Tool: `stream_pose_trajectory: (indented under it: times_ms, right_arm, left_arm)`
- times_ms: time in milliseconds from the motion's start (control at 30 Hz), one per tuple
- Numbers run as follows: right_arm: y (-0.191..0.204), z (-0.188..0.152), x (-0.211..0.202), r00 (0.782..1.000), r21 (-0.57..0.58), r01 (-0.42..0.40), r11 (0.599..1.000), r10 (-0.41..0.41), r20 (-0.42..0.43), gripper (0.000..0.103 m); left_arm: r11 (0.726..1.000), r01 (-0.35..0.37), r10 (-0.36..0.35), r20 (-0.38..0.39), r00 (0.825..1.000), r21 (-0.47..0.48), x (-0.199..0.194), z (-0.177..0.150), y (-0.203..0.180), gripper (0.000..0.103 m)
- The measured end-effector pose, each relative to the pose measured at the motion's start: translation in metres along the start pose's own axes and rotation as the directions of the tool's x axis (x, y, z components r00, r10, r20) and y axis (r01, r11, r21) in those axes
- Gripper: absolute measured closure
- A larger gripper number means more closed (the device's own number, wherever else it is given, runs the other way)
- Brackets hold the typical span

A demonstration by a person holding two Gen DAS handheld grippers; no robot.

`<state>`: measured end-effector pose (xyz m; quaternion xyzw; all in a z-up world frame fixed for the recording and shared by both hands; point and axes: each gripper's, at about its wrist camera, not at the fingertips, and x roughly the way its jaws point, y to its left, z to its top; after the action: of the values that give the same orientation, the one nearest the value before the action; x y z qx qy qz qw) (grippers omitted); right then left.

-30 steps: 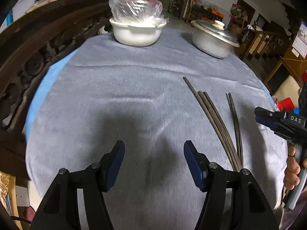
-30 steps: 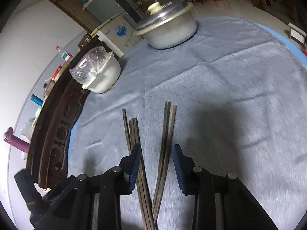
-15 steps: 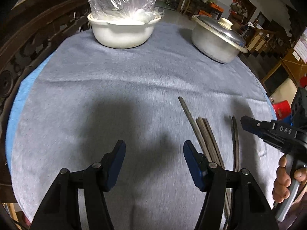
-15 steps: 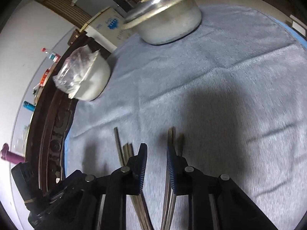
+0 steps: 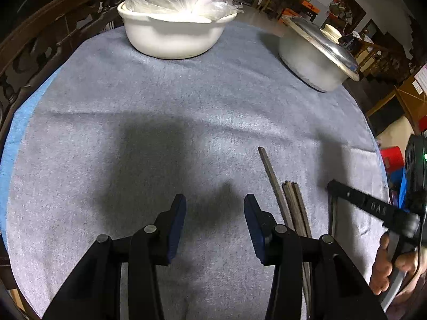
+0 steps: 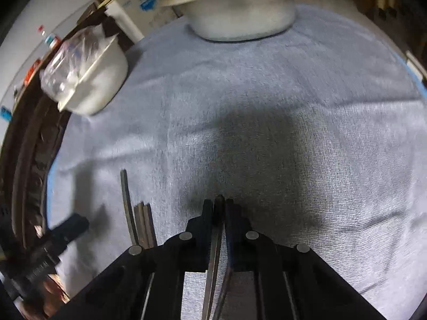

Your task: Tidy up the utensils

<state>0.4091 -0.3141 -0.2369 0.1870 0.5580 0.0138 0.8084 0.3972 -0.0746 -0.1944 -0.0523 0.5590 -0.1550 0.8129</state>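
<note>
Several dark chopsticks (image 5: pixel 289 202) lie in a bundle on the grey cloth, right of my left gripper (image 5: pixel 214 208). The left gripper is open and empty, low over the cloth. My right gripper (image 6: pixel 218 208) is shut on a separate pair of chopsticks (image 6: pixel 215 242) that runs back between its jaws. In the left wrist view the right gripper (image 5: pixel 331 186) shows at the right edge, over the same pair. The bundle also shows in the right wrist view (image 6: pixel 138 218), left of the right gripper.
A white bowl (image 5: pixel 173 33) covered with plastic stands at the far side, and a lidded metal pot (image 5: pixel 317 56) at the far right. A dark carved wooden rail (image 5: pixel 40 48) curves along the left. The cloth (image 5: pixel 133 106) covers a round table.
Both grippers moved forward across the table. The right gripper's jaws closed from open onto the separate pair of chopsticks. The left gripper stayed open.
</note>
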Motion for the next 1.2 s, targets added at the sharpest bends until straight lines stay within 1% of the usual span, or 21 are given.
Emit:
stream_pose_trajectory:
  times_ms: [33, 100, 167, 267, 333, 367, 400, 433, 467, 533, 600, 633, 700, 733, 767, 833, 900, 967, 1000, 1100, 1200]
  right_arm:
    - [-0.001, -0.001, -0.002, 1.000, 0.007, -0.025, 1.000, 0.025, 0.003, 0.094]
    - [-0.011, -0.005, -0.011, 0.991, 0.036, -0.129, 0.991, 0.128, 0.040, 0.094]
    - [-0.021, -0.009, -0.019, 0.984, 0.059, -0.171, 0.984, 0.167, 0.065, 0.094]
    - [-0.044, -0.018, -0.035, 0.952, 0.099, -0.294, 0.951, 0.282, 0.116, 0.095]
    - [-0.053, -0.023, -0.042, 0.944, 0.105, -0.316, 0.943, 0.301, 0.137, 0.095]
    - [-0.060, -0.027, -0.048, 0.933, 0.110, -0.344, 0.933, 0.325, 0.156, 0.095]
    - [-0.060, -0.026, -0.047, 0.927, 0.112, -0.358, 0.927, 0.339, 0.162, 0.095]
    - [-0.066, -0.028, -0.050, 0.913, 0.118, -0.393, 0.912, 0.371, 0.171, 0.095]
    - [-0.069, -0.029, -0.051, 0.905, 0.122, -0.411, 0.903, 0.389, 0.174, 0.095]
    - [-0.076, -0.034, -0.054, 0.880, 0.138, -0.464, 0.875, 0.437, 0.185, 0.096]
    - [-0.088, -0.036, -0.056, 0.848, 0.161, -0.521, 0.839, 0.487, 0.207, 0.096]
    - [-0.092, -0.038, -0.057, 0.833, 0.169, -0.545, 0.821, 0.507, 0.219, 0.096]
    - [-0.099, -0.043, -0.057, 0.814, 0.179, -0.573, 0.800, 0.531, 0.235, 0.096]
    - [-0.101, -0.044, -0.057, 0.810, 0.181, -0.580, 0.794, 0.536, 0.239, 0.096]
    - [-0.104, -0.046, -0.057, 0.798, 0.186, -0.596, 0.781, 0.550, 0.246, 0.096]
    - [-0.107, -0.050, -0.058, 0.786, 0.186, -0.611, 0.769, 0.562, 0.257, 0.096]
    - [-0.109, -0.053, -0.058, 0.778, 0.188, -0.621, 0.761, 0.569, 0.266, 0.096]
    - [-0.111, -0.055, -0.056, 0.762, 0.192, -0.641, 0.743, 0.587, 0.274, 0.096]
    - [-0.112, -0.057, -0.055, 0.759, 0.195, -0.645, 0.738, 0.591, 0.275, 0.096]
    - [-0.118, -0.064, -0.049, 0.757, 0.213, -0.649, 0.730, 0.596, 0.268, 0.096]
    - [-0.122, -0.066, -0.047, 0.756, 0.224, -0.651, 0.725, 0.595, 0.271, 0.096]
  left_arm:
    - [1.000, 0.003, -0.003, 0.000, 1.000, -0.001, 0.000, 0.003, -0.001, 0.057]
    - [1.000, 0.010, -0.010, 0.000, 1.000, 0.001, 0.002, 0.008, -0.003, 0.057]
    - [1.000, 0.006, -0.006, -0.003, 1.000, 0.006, 0.004, 0.013, -0.009, 0.057]
    - [1.000, 0.008, -0.008, -0.011, 1.000, 0.007, 0.010, 0.022, -0.015, 0.057]
    - [1.000, 0.013, -0.013, -0.024, 1.000, -0.004, 0.017, 0.029, -0.019, 0.057]
    - [1.000, 0.015, -0.015, -0.028, 0.999, -0.014, 0.021, 0.033, -0.021, 0.057]
    - [1.000, 0.017, -0.018, -0.033, 0.999, -0.021, 0.024, 0.036, -0.024, 0.057]
    - [0.999, 0.020, -0.021, -0.041, 0.999, -0.028, 0.027, 0.039, -0.026, 0.057]
    - [0.999, 0.021, -0.023, -0.049, 0.999, -0.036, 0.032, 0.042, -0.029, 0.057]
    - [0.999, 0.016, -0.019, -0.063, 0.998, -0.046, 0.039, 0.044, -0.035, 0.057]
    - [0.999, 0.002, -0.006, -0.081, 0.997, -0.047, 0.048, 0.046, -0.040, 0.057]
    - [0.999, -0.014, 0.011, -0.064, 0.998, -0.040, 0.049, 0.046, -0.043, 0.057]
    - [0.999, -0.040, 0.039, -0.056, 0.998, -0.017, 0.052, 0.048, -0.051, 0.057]
    - [0.999, -0.042, 0.041, -0.054, 0.998, -0.015, 0.052, 0.049, -0.052, 0.059]
    - [0.999, -0.050, 0.049, -0.052, 0.997, -0.015, 0.053, 0.050, -0.053, 0.061]
    - [0.998, -0.065, 0.064, -0.045, 0.997, -0.008, 0.056, 0.053, -0.055, 0.084]
    - [0.999, -0.053, 0.053, -0.041, 0.998, 0.002, 0.060, 0.055, -0.059, 0.094]
    - [0.998, -0.062, 0.062, -0.031, 0.998, 0.017, 0.061, 0.055, -0.063, 0.095]
    - [0.997, -0.070, 0.071, -0.026, 0.997, 0.032, 0.061, 0.054, -0.067, 0.096]
    - [0.993, -0.098, 0.098, -0.007, 0.995, 0.060, 0.063, 0.053, -0.076, 0.096]
    - [0.993, -0.091, 0.091, 0.000, 0.996, 0.074, 0.063, 0.053, -0.076, 0.096]
